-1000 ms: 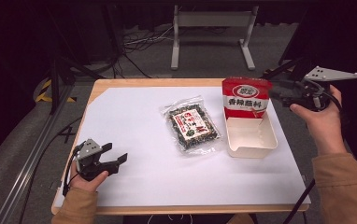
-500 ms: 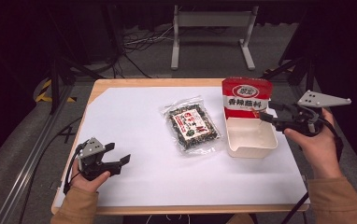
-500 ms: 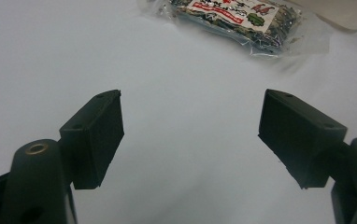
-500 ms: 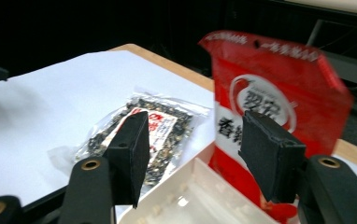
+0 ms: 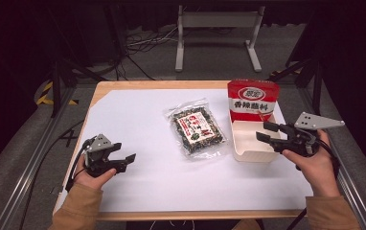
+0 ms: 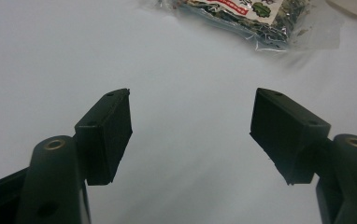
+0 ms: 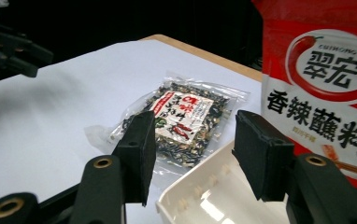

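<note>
A white sheet covers the wooden surface (image 5: 123, 88), and near its middle lies a clear packet (image 5: 196, 130) of dark dried contents with a red-and-white label, flat and slightly angled. Just to its right sits a white tray (image 5: 250, 155), and a red pouch (image 5: 253, 99) printed with white and black characters stands upright at the tray's far end (whether it rests inside the tray or behind it I cannot tell). The left gripper (image 5: 123, 163) is held low over the near left part of the sheet, well apart from the packet, its fingers (image 6: 106, 135) spread wide with nothing between them. The right gripper (image 5: 266, 132) hovers at the tray's right rim, its fingers (image 7: 141, 154) also parted and empty, aimed across the tray toward the packet.
</note>
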A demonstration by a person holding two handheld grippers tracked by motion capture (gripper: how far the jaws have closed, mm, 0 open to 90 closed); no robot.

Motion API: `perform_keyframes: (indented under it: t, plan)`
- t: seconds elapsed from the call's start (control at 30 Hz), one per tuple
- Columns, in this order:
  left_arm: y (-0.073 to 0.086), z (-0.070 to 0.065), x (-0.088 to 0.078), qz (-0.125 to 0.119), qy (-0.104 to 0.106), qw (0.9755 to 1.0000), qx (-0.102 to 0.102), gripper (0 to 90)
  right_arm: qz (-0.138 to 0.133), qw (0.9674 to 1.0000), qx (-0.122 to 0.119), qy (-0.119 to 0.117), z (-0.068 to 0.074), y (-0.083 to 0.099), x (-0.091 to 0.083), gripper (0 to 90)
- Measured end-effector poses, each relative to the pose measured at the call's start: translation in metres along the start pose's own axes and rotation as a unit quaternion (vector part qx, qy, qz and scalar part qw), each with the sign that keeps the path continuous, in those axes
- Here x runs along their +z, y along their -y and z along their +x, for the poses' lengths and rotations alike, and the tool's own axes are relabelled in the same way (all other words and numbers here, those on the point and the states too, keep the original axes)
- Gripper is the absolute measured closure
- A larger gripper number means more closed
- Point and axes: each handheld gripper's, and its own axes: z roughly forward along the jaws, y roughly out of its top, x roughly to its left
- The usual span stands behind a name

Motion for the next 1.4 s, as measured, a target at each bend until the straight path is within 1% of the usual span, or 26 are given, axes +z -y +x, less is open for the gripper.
perform_keyframes:
  t: [0.17,0.23,0.3,0.33,0.37,0.43,0.47,0.5,0.53,0.57,0.63,0.67,0.73,0.77,0.8,0.83,0.87,0.97,1.03,1.07,1.1,1.2,1.23,1.3,1.33,1.4]
  plan:
    - [-0.01,0.004,0.003,0.003,-0.002,1.0,-0.007,26.8,0.002,1.0,-0.004,-0.001,0.004,0.003,0.0,48.9]
    - [-0.017,0.005,0.006,0.009,-0.009,0.9998,-0.012,24.0,0.003,1.0,-0.001,-0.007,0.006,0.006,0.002,49.3]
    - [-0.021,0.005,0.009,0.011,-0.01,0.9998,-0.013,22.2,0.012,0.9999,-0.001,-0.009,0.009,0.01,0.004,50.5]
    - [-0.024,0.006,0.011,0.012,-0.011,0.9998,-0.008,21.7,0.016,0.9998,-0.001,-0.01,0.01,0.012,0.005,51.1]
    - [-0.024,0.006,0.011,0.012,-0.011,0.9998,-0.008,21.5,0.016,0.9998,-0.001,-0.01,0.01,0.012,0.005,51.1]
    - [-0.031,0.004,0.015,0.011,-0.008,0.9999,-0.01,20.3,0.018,0.9998,0.002,-0.011,0.012,0.014,0.005,51.9]
    - [-0.033,0.004,0.016,0.011,-0.002,0.9999,-0.01,20.4,0.017,0.9998,0.004,-0.013,0.013,0.015,0.004,52.5]
    - [-0.036,0.002,0.017,0.02,0.006,0.9997,-0.015,24.1,0.016,0.9998,0.004,-0.012,0.013,0.015,0.004,52.5]
    - [-0.04,0.002,0.019,0.021,0.009,0.9997,-0.01,27.3,0.014,0.9999,0.003,-0.01,0.014,0.014,0.003,52.5]
    - [-0.043,0.002,0.021,0.019,0.011,0.9997,-0.008,27.6,0.013,0.9999,0.002,-0.01,0.016,0.014,0.002,52.4]
    - [-0.049,0.0,0.025,0.021,0.018,0.9995,-0.015,27.8,0.012,0.9999,-0.001,-0.009,0.018,0.015,0.001,51.8]
    - [-0.049,0.0,0.025,0.021,0.018,0.9995,-0.015,28.0,0.012,0.9999,-0.003,-0.01,0.02,0.015,0.001,51.5]
    - [-0.055,0.0,0.029,0.019,0.016,0.9996,-0.013,28.4,0.013,0.9999,-0.005,-0.01,0.021,0.016,0.0,51.2]
    - [-0.057,0.0,0.031,0.02,0.016,0.9995,-0.018,29.2,0.013,0.9999,-0.006,-0.009,0.022,0.017,0.0,51.0]
    - [-0.06,0.002,0.033,0.013,0.015,0.9996,-0.018,29.5,0.014,0.9998,-0.007,-0.009,0.022,0.017,-0.001,50.8]
    - [-0.063,0.004,0.035,0.006,0.015,0.9995,-0.027,29.5,0.014,0.9998,-0.007,-0.009,0.023,0.018,-0.002,50.6]
    - [-0.067,0.006,0.038,0.002,0.02,0.9992,-0.035,30.3,0.013,0.9999,-0.006,-0.009,0.023,0.019,-0.002,50.2]
    - [-0.076,0.011,0.044,-0.005,0.016,0.999,-0.042,30.7,0.01,0.9999,-0.003,-0.006,0.024,0.023,-0.003,48.7]
    - [-0.082,0.014,0.048,-0.015,0.01,0.999,-0.041,30.8,0.007,1.0,0.001,-0.003,0.024,0.026,-0.004,48.1]
    - [-0.085,0.015,0.05,-0.016,0.008,0.9989,-0.044,30.8,0.006,1.0,0.002,-0.002,0.024,0.028,-0.004,47.8]
    - [-0.088,0.017,0.052,-0.019,0.008,0.9989,-0.042,31.2,0.006,1.0,0.004,-0.001,0.025,0.03,-0.004,47.7]
    - [-0.098,0.021,0.059,-0.016,0.001,0.9991,-0.04,30.9,0.007,0.9999,0.007,0.002,0.027,0.037,-0.003,47.2]
    - [-0.101,0.022,0.061,-0.018,0.002,0.9987,-0.048,30.2,0.007,0.9999,0.008,0.001,0.028,0.039,-0.002,47.1]
    - [-0.107,0.025,0.067,-0.02,0.004,0.9988,-0.045,29.2,0.007,0.9999,0.01,0.001,0.03,0.043,-0.002,46.8]
    - [-0.107,0.025,0.067,-0.02,0.004,0.9988,-0.045,28.6,0.007,0.9999,0.01,0.001,0.03,0.043,-0.002,46.8]
    - [-0.112,0.026,0.073,-0.02,0.004,0.9986,-0.049,27.9,0.007,0.9999,0.01,0.0,0.031,0.046,-0.002,46.7]
